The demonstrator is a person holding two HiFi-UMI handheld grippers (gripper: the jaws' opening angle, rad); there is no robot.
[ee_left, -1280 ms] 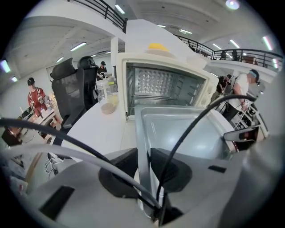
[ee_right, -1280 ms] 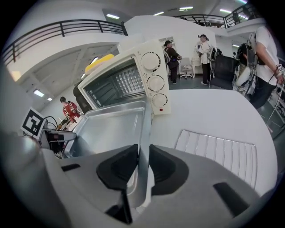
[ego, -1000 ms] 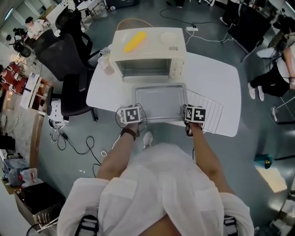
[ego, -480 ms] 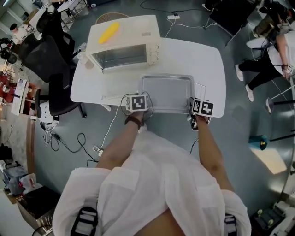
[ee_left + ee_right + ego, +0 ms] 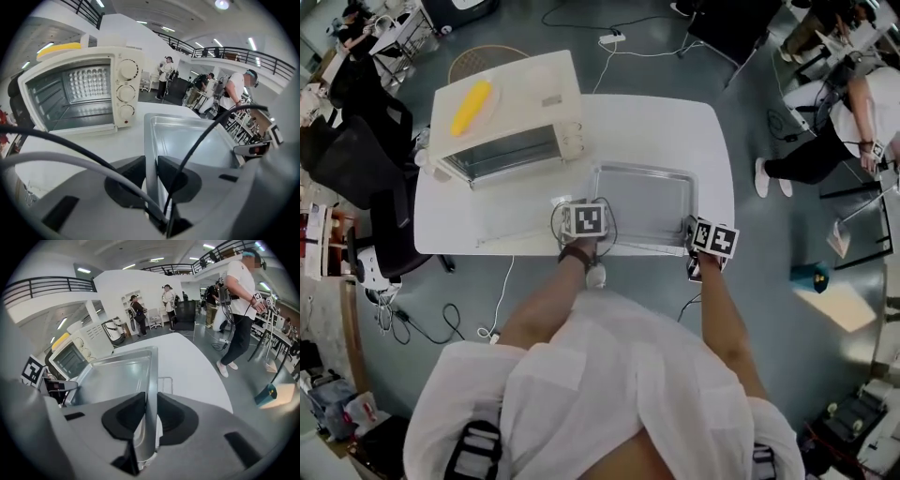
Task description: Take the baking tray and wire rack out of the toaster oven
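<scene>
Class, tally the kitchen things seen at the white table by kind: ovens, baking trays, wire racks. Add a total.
Toaster oven: 1
Baking tray: 1
Wire rack: 1
Total: 3

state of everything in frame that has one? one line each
Silver metal baking tray: out of oven, gripped at both side rims.
Wire rack: on white table, mostly under the tray.
Cream toaster oven: no tray or rack inside.
Left gripper: shut on tray rim, jaws just closed further.
Right gripper: shut on tray rim.
</scene>
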